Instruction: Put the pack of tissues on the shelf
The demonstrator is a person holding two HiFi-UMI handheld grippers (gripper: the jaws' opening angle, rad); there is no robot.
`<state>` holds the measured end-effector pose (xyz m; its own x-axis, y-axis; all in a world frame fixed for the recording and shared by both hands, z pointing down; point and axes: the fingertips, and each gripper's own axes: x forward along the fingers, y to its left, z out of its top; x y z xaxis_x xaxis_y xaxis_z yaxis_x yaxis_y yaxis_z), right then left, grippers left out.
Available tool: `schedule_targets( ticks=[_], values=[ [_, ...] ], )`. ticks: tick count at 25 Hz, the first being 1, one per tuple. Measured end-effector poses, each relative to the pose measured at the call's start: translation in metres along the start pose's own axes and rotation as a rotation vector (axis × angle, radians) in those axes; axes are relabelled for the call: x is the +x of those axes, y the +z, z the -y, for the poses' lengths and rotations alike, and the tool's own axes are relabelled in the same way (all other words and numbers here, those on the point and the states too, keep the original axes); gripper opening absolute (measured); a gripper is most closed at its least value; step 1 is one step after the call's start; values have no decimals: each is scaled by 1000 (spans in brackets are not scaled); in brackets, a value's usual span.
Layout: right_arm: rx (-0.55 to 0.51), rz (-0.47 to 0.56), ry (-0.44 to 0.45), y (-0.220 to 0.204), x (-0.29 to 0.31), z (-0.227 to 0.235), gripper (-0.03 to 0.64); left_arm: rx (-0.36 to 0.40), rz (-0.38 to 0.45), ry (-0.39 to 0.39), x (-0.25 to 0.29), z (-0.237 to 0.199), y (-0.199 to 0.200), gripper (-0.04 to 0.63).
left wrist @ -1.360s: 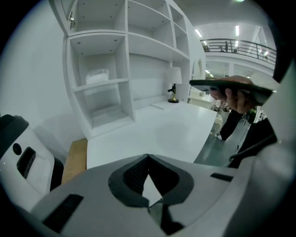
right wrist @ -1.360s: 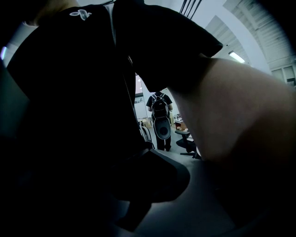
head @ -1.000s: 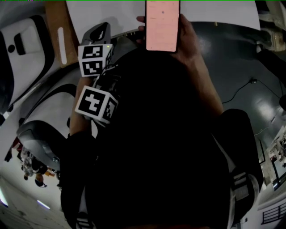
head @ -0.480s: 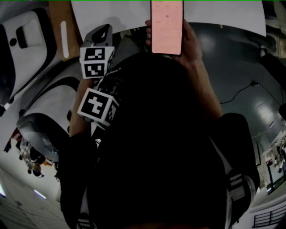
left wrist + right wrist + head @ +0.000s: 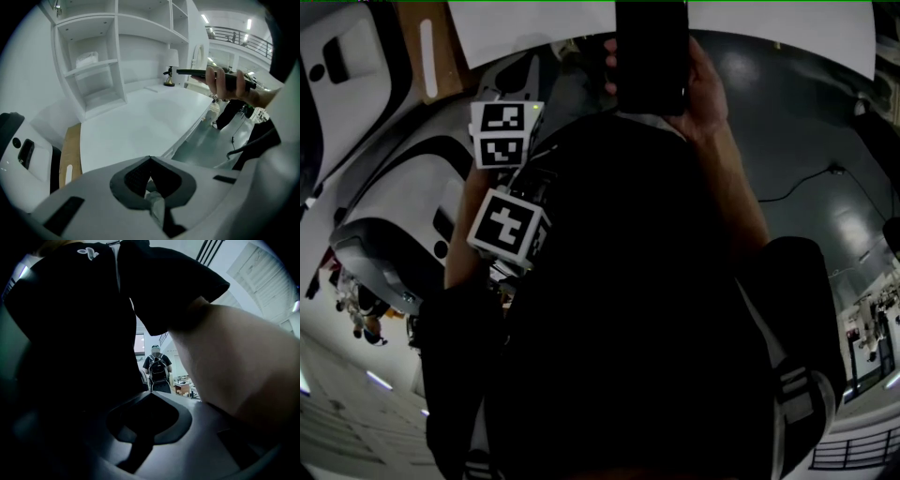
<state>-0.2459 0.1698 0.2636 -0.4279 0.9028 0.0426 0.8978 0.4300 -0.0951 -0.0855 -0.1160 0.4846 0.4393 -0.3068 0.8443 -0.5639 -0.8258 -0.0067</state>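
Change: phone (image 5: 652, 56) screen, lit pink half a second ago, is dark now; the two marker cubes have drifted slightly to the right in the head view.
Left gripper (image 5: 150, 161): jaws closed tip to tip with nothing between them, pointing across the white table (image 5: 140, 126) toward the shelf (image 5: 117, 61).
Right gripper (image 5: 149, 397): jaws closed and empty, aimed at the holder's dark shirt (image 5: 70, 333) and bare arm (image 5: 234, 366).
Marker cubes: upper cube (image 5: 506, 133) and lower cube (image 5: 508, 228) sit close together at the left of the head view, against the dark torso.
Hand (image 5: 703, 89): bare, wrapped around the phone and holding it out over the table edge.
Pack of tissues (image 5: 87, 59): a white bundle lying in the upper left compartment of the shelf, well apart from both grippers; too small to read any detail.
Lamp (image 5: 171, 61): upright at the far end of the table, beside the shelf.
Wooden board (image 5: 71, 145): flat at the table's left edge, with a pale slot in it.
Background: a person with a backpack (image 5: 158, 369) stands far off, back turned.
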Motion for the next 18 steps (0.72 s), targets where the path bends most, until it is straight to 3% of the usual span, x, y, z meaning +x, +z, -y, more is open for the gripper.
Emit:
schedule_targets(
  ticks=[5, 11, 15, 18],
  values=[
    [-20, 22, 20, 6, 23, -7, 11, -39, -24, 13, -14, 11, -22, 11],
    [-40, 29, 110, 7, 74, -22, 11, -136, -25, 62, -40, 22, -68, 9],
    [-42, -17, 105, -5, 125, -17, 11, -168, 3, 70, -61, 41, -104, 9],
    [-24, -50, 96, -19, 183, -31, 11, -192, 53, 73, -76, 79, -132, 11]
  ],
)
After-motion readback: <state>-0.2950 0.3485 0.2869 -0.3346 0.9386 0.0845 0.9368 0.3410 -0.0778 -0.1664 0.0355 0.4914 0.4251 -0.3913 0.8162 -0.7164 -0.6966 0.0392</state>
